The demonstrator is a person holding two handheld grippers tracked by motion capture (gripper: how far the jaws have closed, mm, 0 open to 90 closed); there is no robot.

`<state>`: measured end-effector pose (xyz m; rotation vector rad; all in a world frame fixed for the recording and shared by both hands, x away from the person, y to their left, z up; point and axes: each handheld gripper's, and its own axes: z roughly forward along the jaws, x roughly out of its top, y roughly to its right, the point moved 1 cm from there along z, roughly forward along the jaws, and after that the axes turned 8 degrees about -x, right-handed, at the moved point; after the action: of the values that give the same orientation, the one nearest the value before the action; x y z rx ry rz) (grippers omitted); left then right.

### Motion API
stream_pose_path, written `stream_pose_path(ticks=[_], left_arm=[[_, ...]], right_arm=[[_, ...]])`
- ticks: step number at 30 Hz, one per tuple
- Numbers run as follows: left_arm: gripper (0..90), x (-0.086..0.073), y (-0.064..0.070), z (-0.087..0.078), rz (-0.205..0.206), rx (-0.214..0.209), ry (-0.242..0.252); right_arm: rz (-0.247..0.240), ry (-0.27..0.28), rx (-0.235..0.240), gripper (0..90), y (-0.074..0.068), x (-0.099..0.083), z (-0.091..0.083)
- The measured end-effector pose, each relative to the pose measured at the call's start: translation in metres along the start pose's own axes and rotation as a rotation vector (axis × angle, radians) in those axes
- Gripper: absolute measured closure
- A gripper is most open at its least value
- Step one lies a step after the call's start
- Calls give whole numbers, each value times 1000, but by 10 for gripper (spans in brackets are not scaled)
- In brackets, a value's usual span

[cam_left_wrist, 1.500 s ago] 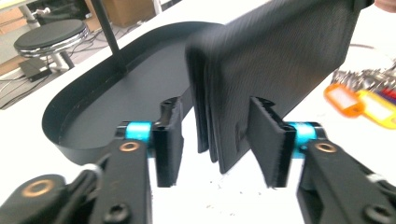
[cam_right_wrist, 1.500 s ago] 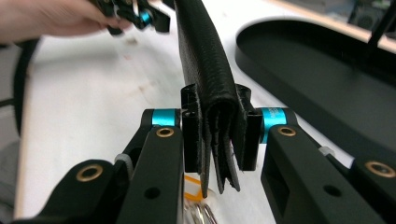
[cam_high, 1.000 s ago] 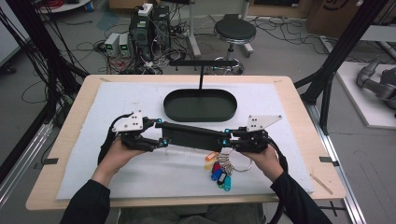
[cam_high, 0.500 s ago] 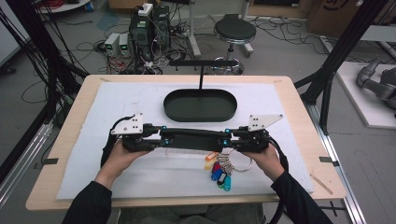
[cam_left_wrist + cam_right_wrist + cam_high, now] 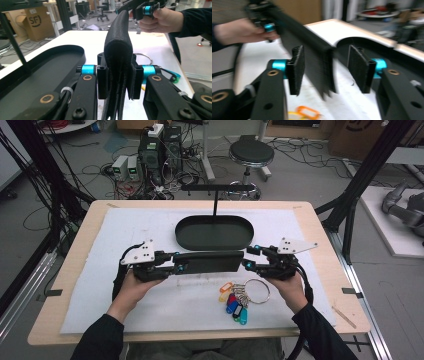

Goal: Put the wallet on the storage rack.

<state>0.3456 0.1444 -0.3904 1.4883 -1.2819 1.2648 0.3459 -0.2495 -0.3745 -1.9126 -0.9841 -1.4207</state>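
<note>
A long flat black case (image 5: 207, 261) hangs level above the white mat between my two grippers. My left gripper (image 5: 172, 266) is shut on its left end; in the left gripper view the pads (image 5: 103, 80) clamp the layered edge of the case (image 5: 118, 47). At its right end my right gripper (image 5: 248, 260) stands open. In the right gripper view the case (image 5: 312, 57) runs between the spread pads (image 5: 296, 70) without touching either. That view is blurred by motion.
A black oval tray (image 5: 214, 232) with an upright T-shaped stand (image 5: 216, 190) sits just beyond the case. A key ring with coloured tags (image 5: 235, 301) lies on the mat (image 5: 125, 225) near the right hand. The table's front edge is close to the person.
The case and both grippers have shifted slightly away from the person, toward the tray. The left gripper keeps its hold on the case.
</note>
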Motion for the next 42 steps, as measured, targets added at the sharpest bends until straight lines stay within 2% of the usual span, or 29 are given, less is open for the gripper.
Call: stream_pose_path(ticks=[3, 4, 7, 10, 11, 12, 14, 19, 25, 30, 42], left_arm=[[743, 1, -2, 0, -7, 35, 17], [743, 1, -2, 0, -7, 35, 17], [743, 4, -6, 0, -14, 75, 40], [743, 6, -9, 2, -14, 95, 35], [743, 6, -9, 2, -14, 95, 35], [743, 8, -10, 5, -15, 112, 37], [743, 10, -13, 8, -26, 131, 37], [743, 12, -21, 16, -38, 175, 38], [743, 13, -31, 24, -44, 205, 53], [743, 12, -39, 30, -50, 226, 46], [743, 6, -61, 41, -74, 285, 27]], right_arm=[[13, 10, -124, 456, 7, -2, -8], [22, 12, -155, 450, 10, -4, -10], [60, 10, -260, 451, 19, -9, -17], [89, 12, -325, 451, 28, -13, -24], [89, 12, -325, 451, 28, -13, -24], [110, 11, -377, 452, 34, -16, -29], [128, 13, -407, 447, 38, -18, -33], [161, 1, -440, 423, 44, -22, -37], [153, -14, -458, 423, 44, -23, -36], [146, -18, -493, 426, 45, -26, -37], [159, -19, -529, 425, 50, -27, -40]])
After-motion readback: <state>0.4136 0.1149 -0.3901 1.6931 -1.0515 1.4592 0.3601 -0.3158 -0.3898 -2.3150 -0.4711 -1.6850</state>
